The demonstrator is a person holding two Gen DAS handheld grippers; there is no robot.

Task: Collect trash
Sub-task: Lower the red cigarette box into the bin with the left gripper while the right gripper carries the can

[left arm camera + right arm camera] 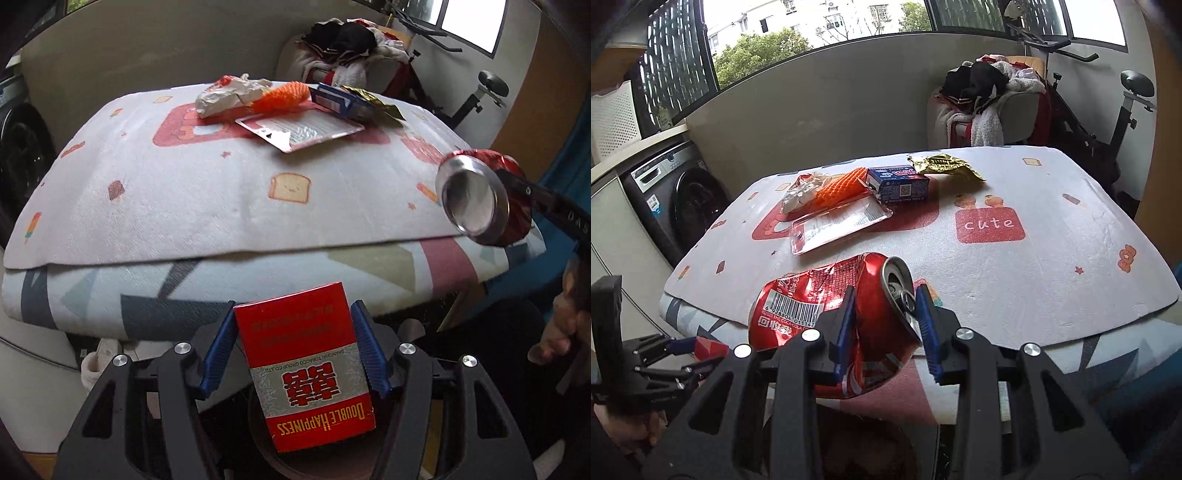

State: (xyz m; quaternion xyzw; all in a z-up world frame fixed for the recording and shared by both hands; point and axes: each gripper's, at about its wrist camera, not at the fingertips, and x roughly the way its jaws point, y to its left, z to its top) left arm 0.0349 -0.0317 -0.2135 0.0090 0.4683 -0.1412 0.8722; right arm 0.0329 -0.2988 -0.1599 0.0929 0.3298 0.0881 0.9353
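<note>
Up close in the left wrist view, a red cigarette pack point(306, 365) is clamped between the blue pads of the left gripper point(295, 347), held upright off the near edge of the table point(147, 206). No earlier picture is given, so only the present grip is told. In the right wrist view, a crushed red cola can point(846, 317) is pinched at its top end by the right gripper point(886, 325), its jaws narrowed on the dented metal, over the table's near edge.

Further back on the patterned table cover, more trash is gathered together: crumpled white paper point(803, 192), an orange mesh sleeve point(844, 186), a clear plastic blister pack point(838, 225), a blue carton point(899, 184) and a gold wrapper point(943, 166).

A washing machine point(676, 195) is seen only from the right wrist, at the left. The can's shiny base is shown only to the left wrist camera, at its right edge. A chair piled with clothes point(986, 96) and an exercise bike point(1119, 122) stand behind the table.
</note>
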